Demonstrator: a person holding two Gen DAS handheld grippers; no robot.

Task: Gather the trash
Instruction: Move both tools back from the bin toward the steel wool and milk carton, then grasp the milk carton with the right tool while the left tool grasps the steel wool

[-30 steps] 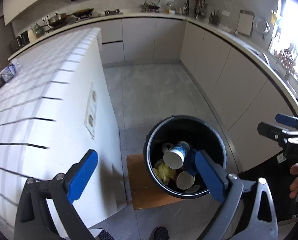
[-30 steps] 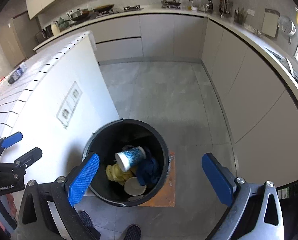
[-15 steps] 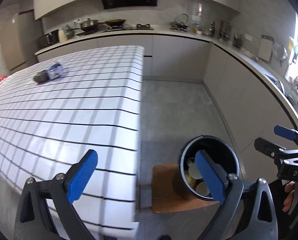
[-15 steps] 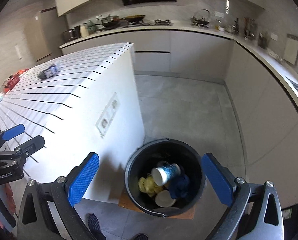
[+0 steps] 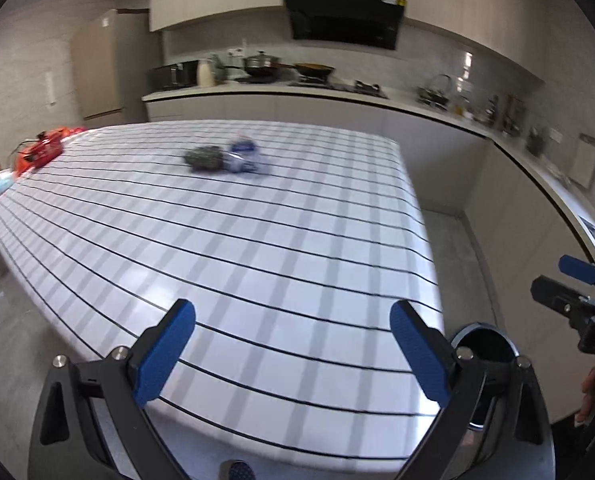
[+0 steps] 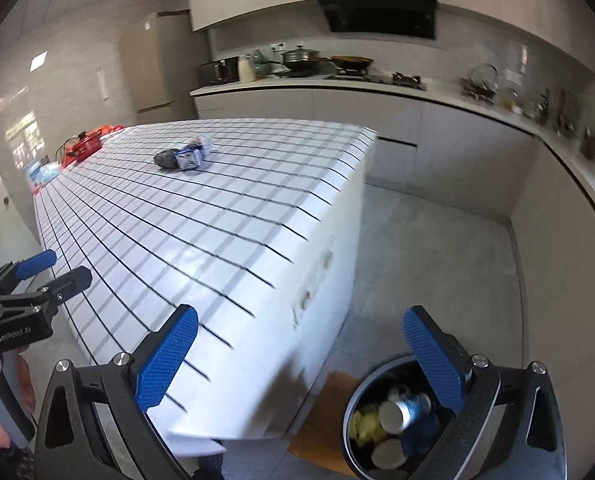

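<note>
A dark crumpled wad (image 5: pixel 203 157) and a blue-and-white wrapper (image 5: pixel 244 156) lie together on the far part of the white gridded island top (image 5: pixel 257 248); the right wrist view shows the wad (image 6: pixel 167 159) and wrapper (image 6: pixel 193 155) too. My left gripper (image 5: pixel 293 354) is open and empty above the island's near edge. My right gripper (image 6: pixel 299 360) is open and empty, off the island's corner. A black bin (image 6: pixel 381 424) on the floor holds cups and yellow and blue trash; its rim (image 5: pixel 483 330) shows behind my left gripper's right finger.
A brown mat (image 6: pixel 321 420) lies under the bin. Red items (image 5: pixel 43 150) and packets sit at the island's far left end. Counters with pots and utensils (image 6: pixel 309 60) line the back and right walls. Grey floor (image 6: pixel 429 256) runs between island and cabinets.
Both grippers have swung up and left, away from the bin toward the island top. The wad and wrapper have come into fuller view. Both stay open.
</note>
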